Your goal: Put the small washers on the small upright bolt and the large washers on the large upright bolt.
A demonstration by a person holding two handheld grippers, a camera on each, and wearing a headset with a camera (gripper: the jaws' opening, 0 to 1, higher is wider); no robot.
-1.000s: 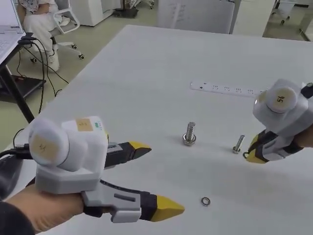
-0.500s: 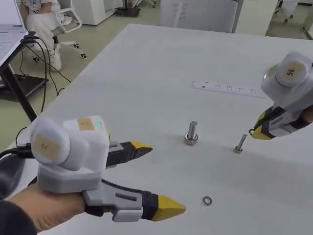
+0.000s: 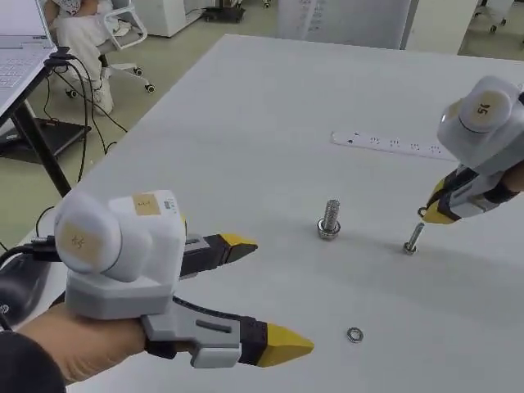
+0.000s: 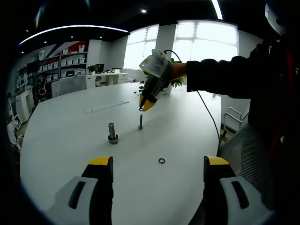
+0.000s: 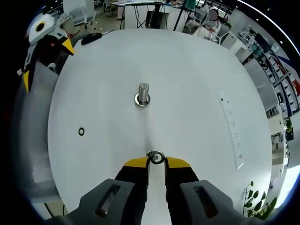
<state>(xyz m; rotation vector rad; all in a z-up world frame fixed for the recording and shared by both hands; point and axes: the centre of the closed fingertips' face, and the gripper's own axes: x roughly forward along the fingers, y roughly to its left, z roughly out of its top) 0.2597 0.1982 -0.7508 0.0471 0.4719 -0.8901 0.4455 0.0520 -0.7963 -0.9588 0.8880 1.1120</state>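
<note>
My right gripper [image 3: 432, 215] is shut on a small washer [image 3: 423, 212], which also shows at its yellow tips [image 5: 155, 157]. It hovers just above and to the right of the small upright bolt [image 3: 412, 239]. The left gripper view shows the right gripper [image 4: 145, 106] over that bolt [image 4: 140, 122]. The large upright bolt [image 3: 330, 221] stands to the left of it, seen too from the right gripper [image 5: 143, 93]. A loose washer [image 3: 354, 334] lies flat nearer me. My left gripper [image 3: 270, 295] is open and holds nothing, low at the near left.
A white power strip [image 3: 393, 145] lies across the white table [image 3: 246, 123] behind the bolts. At the far left are a laptop stand with cables [image 3: 49, 90] and a seated person on a chair [image 3: 90, 24].
My right gripper has risen from the table beside the small bolt to just above its top, with the washer in its tips. The left gripper has stayed put.
</note>
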